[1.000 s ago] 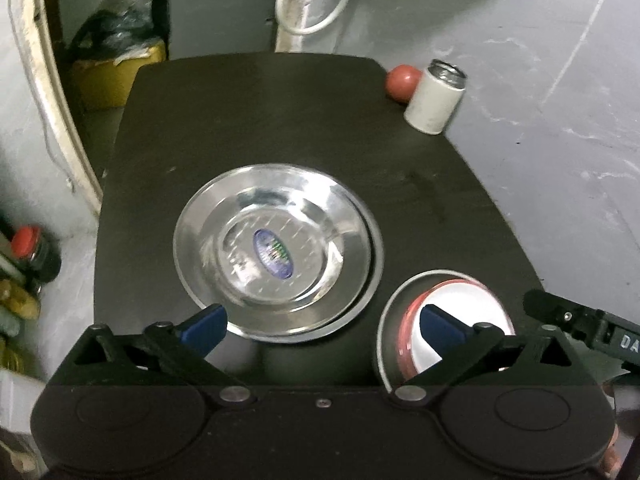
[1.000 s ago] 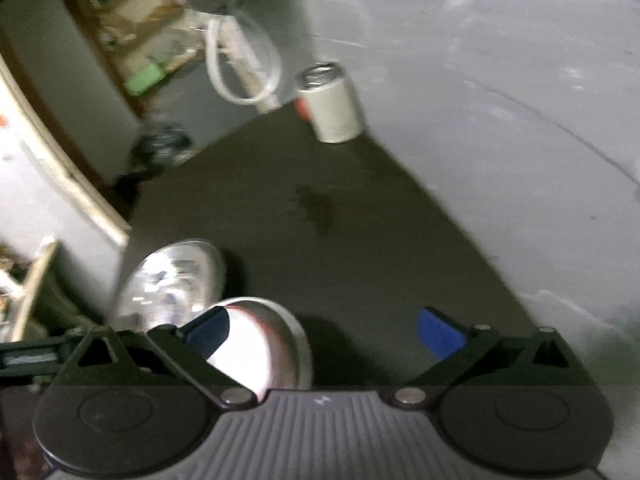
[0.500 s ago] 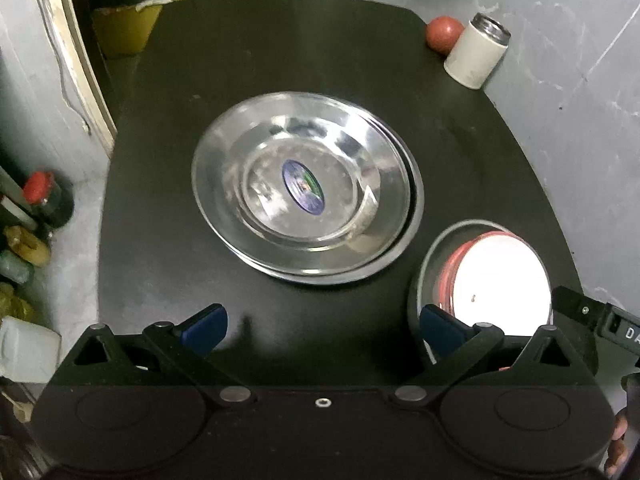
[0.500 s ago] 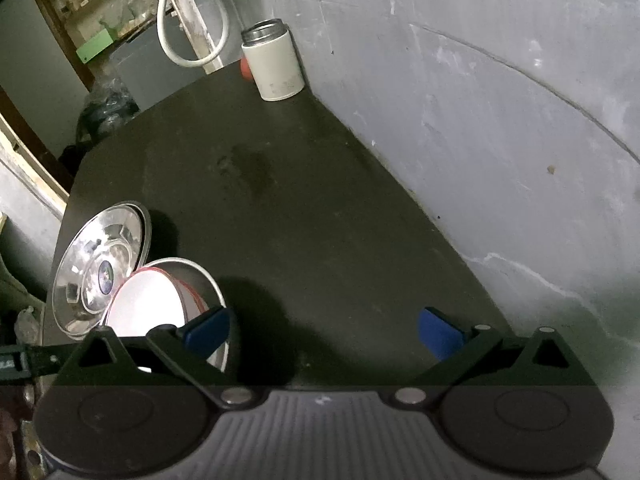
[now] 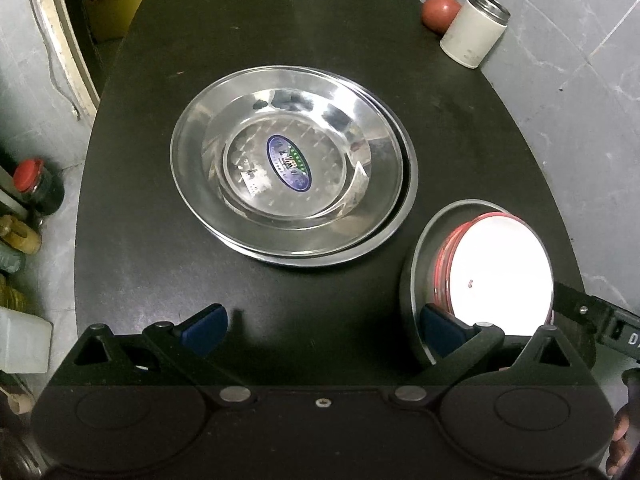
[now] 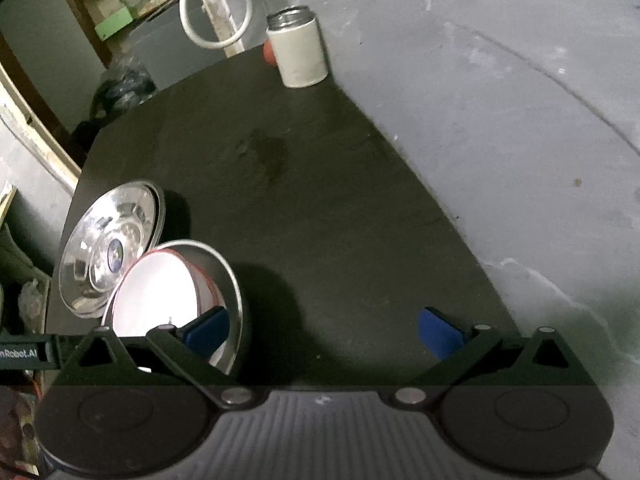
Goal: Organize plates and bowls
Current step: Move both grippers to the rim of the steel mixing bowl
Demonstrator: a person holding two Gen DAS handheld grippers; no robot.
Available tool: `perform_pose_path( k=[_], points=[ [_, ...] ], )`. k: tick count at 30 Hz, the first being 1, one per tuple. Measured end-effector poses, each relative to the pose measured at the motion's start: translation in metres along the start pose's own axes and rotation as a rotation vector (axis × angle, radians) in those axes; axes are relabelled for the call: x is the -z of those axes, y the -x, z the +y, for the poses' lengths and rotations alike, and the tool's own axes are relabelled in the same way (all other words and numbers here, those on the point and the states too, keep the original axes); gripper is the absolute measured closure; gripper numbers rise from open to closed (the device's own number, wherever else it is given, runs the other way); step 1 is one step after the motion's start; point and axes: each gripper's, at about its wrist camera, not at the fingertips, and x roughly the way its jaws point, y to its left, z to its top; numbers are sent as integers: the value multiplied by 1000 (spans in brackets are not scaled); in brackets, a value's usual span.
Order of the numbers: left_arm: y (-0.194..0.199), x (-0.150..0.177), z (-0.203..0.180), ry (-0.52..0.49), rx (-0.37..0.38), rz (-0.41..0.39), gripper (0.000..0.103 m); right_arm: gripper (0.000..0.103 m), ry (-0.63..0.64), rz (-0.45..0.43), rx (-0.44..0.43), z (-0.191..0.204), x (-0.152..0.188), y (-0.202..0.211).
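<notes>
A: Where is the steel bowl holding a red-rimmed white dish [image 5: 496,276]?
B: On the black surface [image 5: 280,40], by the wide-open, empty left claw [image 5: 320,326]; the right claw [image 6: 322,330] gapes empty too

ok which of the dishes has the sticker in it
The top steel plate mid-table, with an oval blue sticker at its centre. The steel bowl beside it holds a red-rimmed white dish instead.

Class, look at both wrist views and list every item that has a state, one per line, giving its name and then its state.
steel plates: stacked, upright, empty, on the black table.
steel bowl: upright, holds the red-rimmed white bowl nested inside.
white jar: standing, lid off.
red ball: resting behind the jar.
left tongs: open, empty.
right tongs: open, empty.
</notes>
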Motion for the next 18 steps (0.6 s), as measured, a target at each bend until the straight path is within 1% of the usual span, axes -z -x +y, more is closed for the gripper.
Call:
perform_pose_path(
  k=[6, 10, 18],
  points=[
    [-2, -1, 1, -1, 6, 3, 1, 0, 12, 11, 21, 2, -1, -5],
    [-7, -2, -4, -25, 1, 20, 1, 0, 20, 36, 28, 2, 0, -12],
    [-17, -5, -12, -71, -10, 49, 1, 0, 58, 47, 33, 5, -2, -20]
  ],
)
